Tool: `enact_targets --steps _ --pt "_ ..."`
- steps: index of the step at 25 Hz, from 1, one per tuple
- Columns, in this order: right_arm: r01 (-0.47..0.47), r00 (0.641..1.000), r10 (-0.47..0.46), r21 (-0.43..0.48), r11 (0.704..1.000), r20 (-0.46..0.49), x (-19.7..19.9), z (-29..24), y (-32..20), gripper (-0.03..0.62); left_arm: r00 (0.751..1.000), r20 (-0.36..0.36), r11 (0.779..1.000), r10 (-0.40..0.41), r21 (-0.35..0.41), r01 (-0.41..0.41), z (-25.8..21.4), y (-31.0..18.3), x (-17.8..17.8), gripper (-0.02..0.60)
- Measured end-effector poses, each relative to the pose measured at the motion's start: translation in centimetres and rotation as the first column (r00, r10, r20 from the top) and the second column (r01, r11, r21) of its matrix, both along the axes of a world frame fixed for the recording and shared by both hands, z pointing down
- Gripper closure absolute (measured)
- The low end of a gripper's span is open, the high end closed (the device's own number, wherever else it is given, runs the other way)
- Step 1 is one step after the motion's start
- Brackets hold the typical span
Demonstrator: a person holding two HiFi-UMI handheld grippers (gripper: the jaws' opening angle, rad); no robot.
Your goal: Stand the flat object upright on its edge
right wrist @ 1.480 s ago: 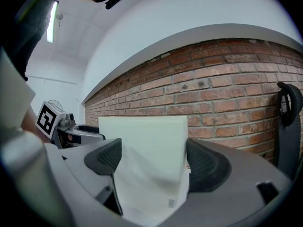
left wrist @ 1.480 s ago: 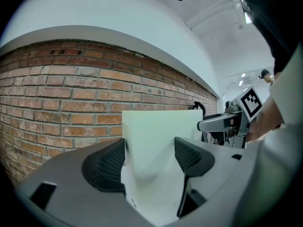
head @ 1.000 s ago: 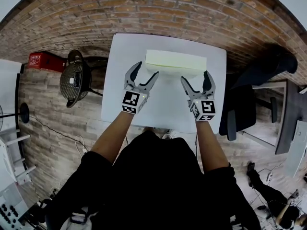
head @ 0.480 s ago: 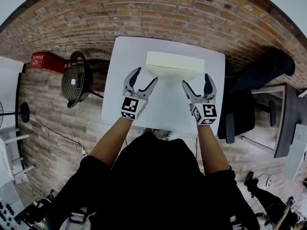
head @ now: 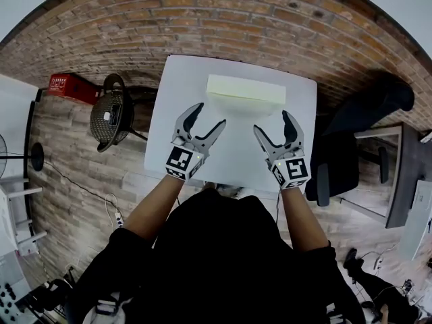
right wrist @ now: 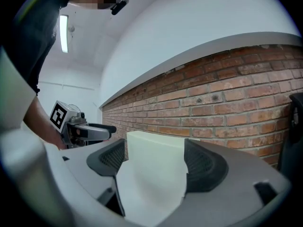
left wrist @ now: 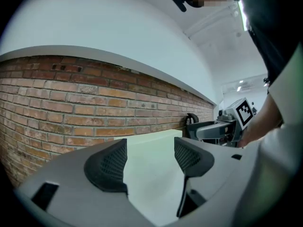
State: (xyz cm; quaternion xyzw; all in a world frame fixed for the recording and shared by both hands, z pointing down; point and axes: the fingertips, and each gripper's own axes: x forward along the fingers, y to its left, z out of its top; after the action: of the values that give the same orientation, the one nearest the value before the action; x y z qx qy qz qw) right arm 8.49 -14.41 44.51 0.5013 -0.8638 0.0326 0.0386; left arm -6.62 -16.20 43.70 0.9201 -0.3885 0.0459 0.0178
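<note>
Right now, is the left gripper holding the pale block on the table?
No: the left gripper stands open and empty, with bare white table showing between it and the pale block.

A: Surface of the block (head: 245, 94) ahead of jaws?
B: Pale, matt, prob. foam. The tabletop (head: 233, 157) under them: smooth white, matt.
A: And the left gripper (head: 209, 115)?
B: Grey matt plastic; pads (left wrist: 110, 163) black, fine grid texture. The brick wall (left wrist: 71, 93) beyond: rough.

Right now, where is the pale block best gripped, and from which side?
Probably near its two short ends, approaching from the near side: the pale block runs crosswise on the table, and the brick wall stands close behind it.
</note>
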Motion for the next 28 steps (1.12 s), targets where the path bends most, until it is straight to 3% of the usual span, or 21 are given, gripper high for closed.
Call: enact_targets --steps 3,8,12,15,20,28 --pt "0.059 0.998 -0.059 0.011 0.998 -0.004 -1.2 -1.4 0.9 0.241 0.999 0.002 0.998 0.053 0.015 -0.053 -1.3 1.6 0.8 0.275" --pt "0.145 0.989 -0.145 0.025 0.989 0.010 -2.8 -3.4 2.6 0.335 0.993 0.012 0.991 0.117 0.058 -0.117 -3.5 4.1 2.0 0.372" --pt "0.192 0.981 -0.193 0.032 0.981 0.027 -3.6 -4.6 4.0 0.413 0.989 -0.019 0.988 0.150 0.036 -0.149 -4.8 5.4 2.7 0.448" --pt "0.203 0.977 -0.206 0.045 0.978 0.057 -3.9 -5.9 4.7 0.468 0.984 -0.018 0.984 0.178 0.035 -0.177 -5.2 6.0 3.2 0.508" --pt "0.191 0.978 -0.195 0.071 0.979 0.067 -3.5 -6.8 5.5 0.575 0.985 -0.029 0.985 0.168 0.038 -0.167 -5.7 6.5 3.3 0.554" --pt "0.197 0.978 -0.201 0.075 0.978 0.056 -3.2 -6.9 6.4 0.588 0.985 -0.033 0.986 0.168 0.024 -0.168 -5.6 7.2 3.3 0.563"
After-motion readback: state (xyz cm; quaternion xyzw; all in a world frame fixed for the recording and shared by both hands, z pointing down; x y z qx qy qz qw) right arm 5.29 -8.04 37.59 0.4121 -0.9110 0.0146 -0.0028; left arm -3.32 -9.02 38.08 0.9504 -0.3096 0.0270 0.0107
